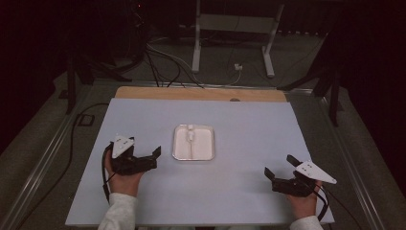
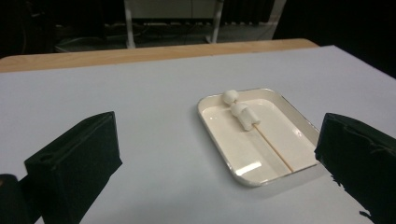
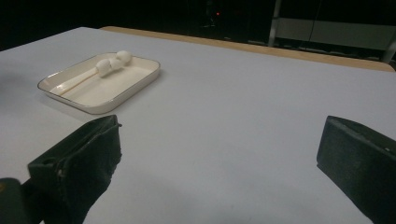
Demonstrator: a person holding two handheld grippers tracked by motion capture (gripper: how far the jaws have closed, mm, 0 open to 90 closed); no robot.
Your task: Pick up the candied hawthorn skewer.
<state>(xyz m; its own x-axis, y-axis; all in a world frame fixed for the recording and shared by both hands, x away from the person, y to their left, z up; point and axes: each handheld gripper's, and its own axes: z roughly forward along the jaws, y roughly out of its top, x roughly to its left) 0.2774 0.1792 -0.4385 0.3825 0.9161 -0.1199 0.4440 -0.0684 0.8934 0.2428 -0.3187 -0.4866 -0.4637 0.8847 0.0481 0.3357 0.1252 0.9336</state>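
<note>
At a table (image 1: 249,201) covered with a pale grey sheet, a person holds a black two-jaw gripper in each hand, both held low near the front edge and well apart from each other. On the left side, the left hand (image 1: 123,178) reaches in from the bottom of the high view, a white sleeve (image 1: 117,211) covering the forearm; the left gripper (image 1: 142,154) points to the right, toward the middle of the sheet, with its grey three-cornered plate on top and a black cable looping beside the wrist. Its jaws stand wide apart with nothing between them. On the right side, the right hand (image 1: 302,203) holds the right gripper (image 1: 280,166) angled up and to the left, its plate pointing toward the table's right edge; its jaws are likewise spread, gripping nothing.

Between the two, a little nearer the left gripper, a shallow white rectangular tray (image 1: 208,151) with a thin metallic rim lies flat on the sheet, touched by neither gripper. Inside it rests a thin wooden skewer (image 2: 273,148) carrying two white marshmallows (image 2: 240,108) at its far end, one against the tray's far wall and the other just beside it along the stick. From the right gripper view the same tray sits well off at upper left. Beyond the sheet, a bare wooden strip (image 1: 201,93) of tabletop shows along the far edge, with cables (image 1: 165,64) and a white stand (image 1: 232,36) on the dark floor behind.
</note>
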